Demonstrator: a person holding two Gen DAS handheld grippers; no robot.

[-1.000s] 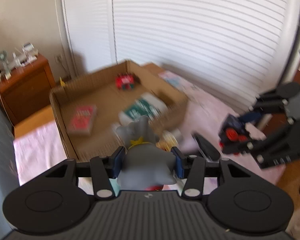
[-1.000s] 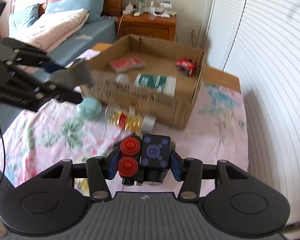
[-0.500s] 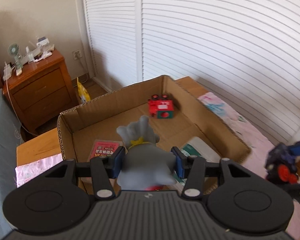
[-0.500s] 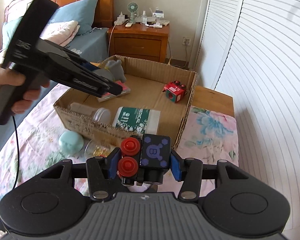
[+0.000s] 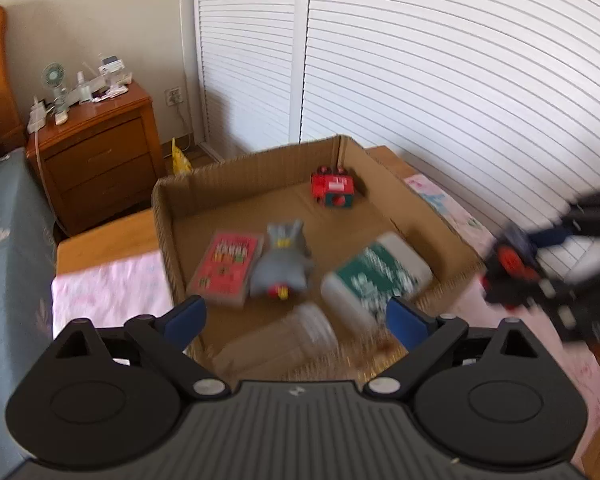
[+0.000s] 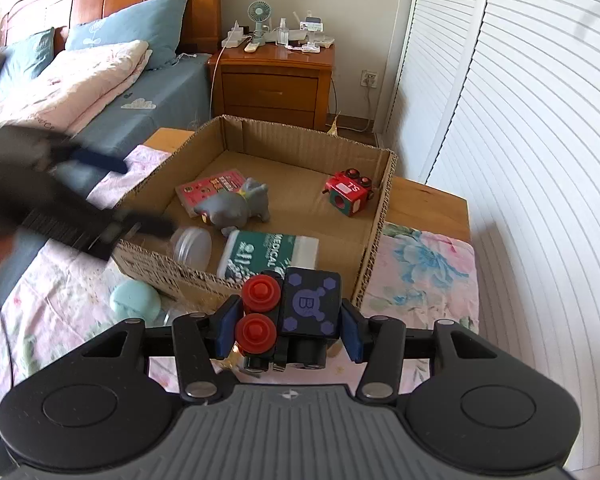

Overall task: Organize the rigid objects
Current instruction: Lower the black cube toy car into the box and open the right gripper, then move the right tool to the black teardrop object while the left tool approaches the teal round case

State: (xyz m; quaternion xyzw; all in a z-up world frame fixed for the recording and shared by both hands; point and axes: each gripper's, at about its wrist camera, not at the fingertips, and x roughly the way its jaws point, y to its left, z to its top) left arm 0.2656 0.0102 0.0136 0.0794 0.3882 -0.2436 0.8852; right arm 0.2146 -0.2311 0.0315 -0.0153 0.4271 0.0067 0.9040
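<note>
Working left to right: my left tongs [image 5: 296, 318] are opening with nothing between them — the grey elephant toy [image 6: 236, 206] lies in the cardboard box [image 6: 374, 240] beside the red booklet [image 6: 210, 190], jar [image 6: 192, 244], green packet [image 6: 270, 254] and red cube [image 6: 350, 196]. The mint ball [image 6: 134, 302] waits on the bed outside. My right tongs [image 6: 288, 318] clamp the blue block toy [image 6: 300, 306] — next in, I judge.

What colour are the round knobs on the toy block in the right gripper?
Red. The two knobs show best in the right wrist view, on the black toy block.
</note>
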